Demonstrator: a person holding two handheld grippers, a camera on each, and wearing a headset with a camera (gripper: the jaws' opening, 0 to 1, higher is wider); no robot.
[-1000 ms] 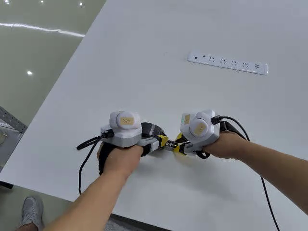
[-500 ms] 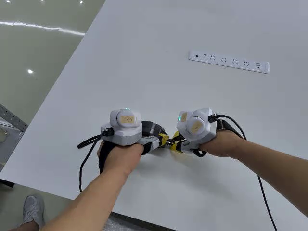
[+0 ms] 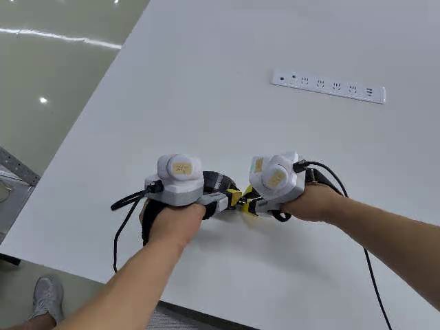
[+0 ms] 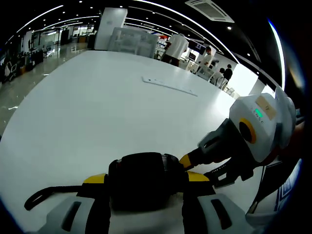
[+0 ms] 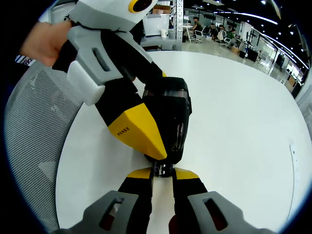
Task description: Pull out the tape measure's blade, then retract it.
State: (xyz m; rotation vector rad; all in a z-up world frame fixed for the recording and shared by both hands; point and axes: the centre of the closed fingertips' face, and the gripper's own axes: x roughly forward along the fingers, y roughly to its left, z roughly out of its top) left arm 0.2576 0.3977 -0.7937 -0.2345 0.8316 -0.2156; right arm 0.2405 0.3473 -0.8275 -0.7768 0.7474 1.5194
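Two grippers meet over the tape measure [image 3: 218, 183] near the front edge of the white table [image 3: 206, 82].
The left gripper [image 3: 232, 198] clamps the black case between its yellow-tipped jaws. The right gripper [image 5: 162, 171] has its jaws pinched almost together on the blade end [image 5: 157, 168], right at the case mouth. Wide bare tabletop lies ahead, up to the power strip [image 3: 328, 86], which sits well apart.

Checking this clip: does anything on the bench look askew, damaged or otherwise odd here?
Nothing stands out. The left claw is shut on the black tape measure, the right claw pinches the blade tip close against the case, and the power strip lies flat and apart on the white table.
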